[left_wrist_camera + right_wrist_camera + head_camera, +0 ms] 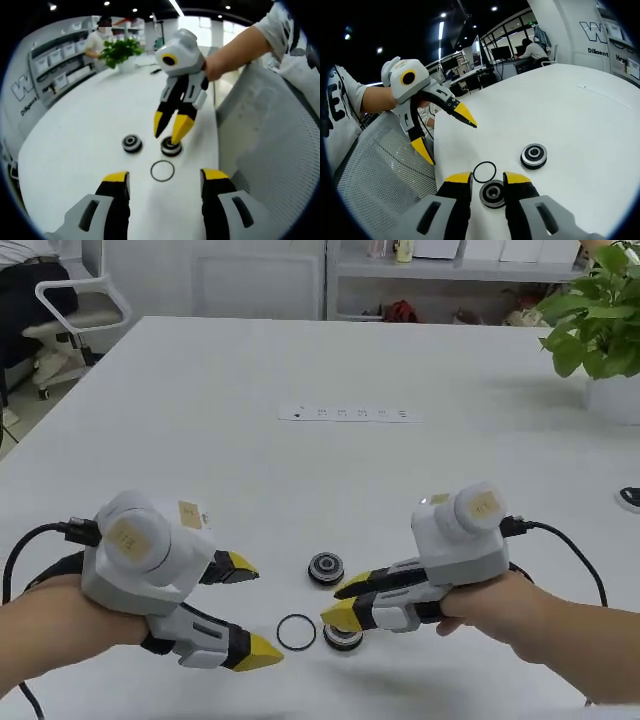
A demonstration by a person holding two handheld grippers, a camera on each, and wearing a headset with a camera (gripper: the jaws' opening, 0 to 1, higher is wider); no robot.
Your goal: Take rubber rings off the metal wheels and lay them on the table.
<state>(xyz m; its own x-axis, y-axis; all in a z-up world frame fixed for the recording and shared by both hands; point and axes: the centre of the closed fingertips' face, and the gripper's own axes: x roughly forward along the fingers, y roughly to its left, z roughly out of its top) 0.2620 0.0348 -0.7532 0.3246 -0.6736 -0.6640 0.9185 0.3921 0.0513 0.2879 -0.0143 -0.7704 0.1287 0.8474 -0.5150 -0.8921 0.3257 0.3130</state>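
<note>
Yellow-tipped right tool (335, 604), jaws parted, angles down over a wheel (343, 638); left tool (260, 612) gapes.

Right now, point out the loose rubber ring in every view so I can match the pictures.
Head view: ring at bottom centre.
Left gripper view: ring at lower centre, just beyond that view's own jaws.
Right gripper view: ring at lower centre, just above that view's own jaw tips.
Shared landmark: the wheel right beside the ring.

Opposed gripper views, shared ring (151, 171)
</note>
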